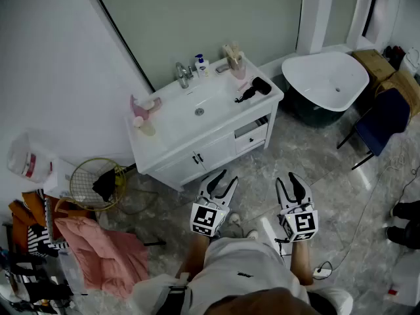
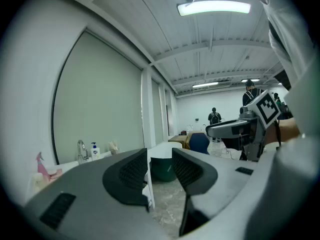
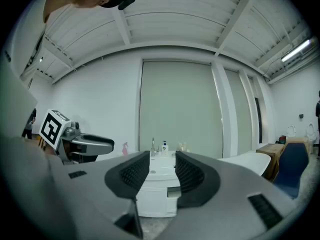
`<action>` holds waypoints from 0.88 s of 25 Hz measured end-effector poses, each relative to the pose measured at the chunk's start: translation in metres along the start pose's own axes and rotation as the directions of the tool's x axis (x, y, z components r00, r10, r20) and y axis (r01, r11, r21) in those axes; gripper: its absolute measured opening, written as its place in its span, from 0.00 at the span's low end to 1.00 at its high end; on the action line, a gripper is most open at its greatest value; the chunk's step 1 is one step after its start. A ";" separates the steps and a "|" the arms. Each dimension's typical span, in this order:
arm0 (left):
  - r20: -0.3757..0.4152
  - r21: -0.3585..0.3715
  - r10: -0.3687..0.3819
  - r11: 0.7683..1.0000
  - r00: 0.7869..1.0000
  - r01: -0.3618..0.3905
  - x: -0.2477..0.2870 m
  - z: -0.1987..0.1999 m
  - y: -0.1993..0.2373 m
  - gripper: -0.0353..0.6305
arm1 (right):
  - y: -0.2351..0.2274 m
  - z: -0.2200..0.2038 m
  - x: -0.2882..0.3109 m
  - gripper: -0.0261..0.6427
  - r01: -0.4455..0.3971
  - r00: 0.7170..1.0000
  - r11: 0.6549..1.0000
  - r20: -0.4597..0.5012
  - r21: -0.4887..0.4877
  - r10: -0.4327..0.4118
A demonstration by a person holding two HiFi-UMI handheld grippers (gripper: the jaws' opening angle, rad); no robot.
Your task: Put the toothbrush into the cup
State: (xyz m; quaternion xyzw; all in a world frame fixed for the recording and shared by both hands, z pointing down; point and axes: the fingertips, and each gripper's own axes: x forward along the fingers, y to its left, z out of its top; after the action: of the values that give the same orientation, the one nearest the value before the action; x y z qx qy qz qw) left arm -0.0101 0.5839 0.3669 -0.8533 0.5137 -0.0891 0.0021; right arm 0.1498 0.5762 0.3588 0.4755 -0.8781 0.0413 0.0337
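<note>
- Left gripper [image 1: 228,177] held about level above the marble floor [image 1: 341,195], with fingers spread wide and empty.
- Right gripper [image 1: 287,178] just beside it, with fingers likewise apart and empty.
- Ahead, well apart from both: white vanity surface [image 1: 156,144] bearing faucet [image 1: 182,75], soap bottle [image 1: 200,64] and black hairdryer [image 1: 254,88].
- Toothbrush too small to pick out there.

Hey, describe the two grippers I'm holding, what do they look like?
They match. The left gripper and right gripper each have two pale grey jaws lined with black textured pads. Each carries a white cube printed with black square markers. The person wears a white top.
</note>
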 end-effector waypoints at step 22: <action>0.017 -0.001 0.028 1.000 0.999 -0.028 0.030 0.005 0.002 0.29 | -0.019 -0.002 0.025 0.28 -0.041 0.999 0.999 0.005 -0.001 0.041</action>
State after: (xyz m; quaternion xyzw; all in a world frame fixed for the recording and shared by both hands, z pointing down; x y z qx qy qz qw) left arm 0.0028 0.5563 0.3668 -0.8468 0.5256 -0.0816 0.0071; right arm 0.1518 0.5449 0.3639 0.4577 -0.8877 0.0402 0.0309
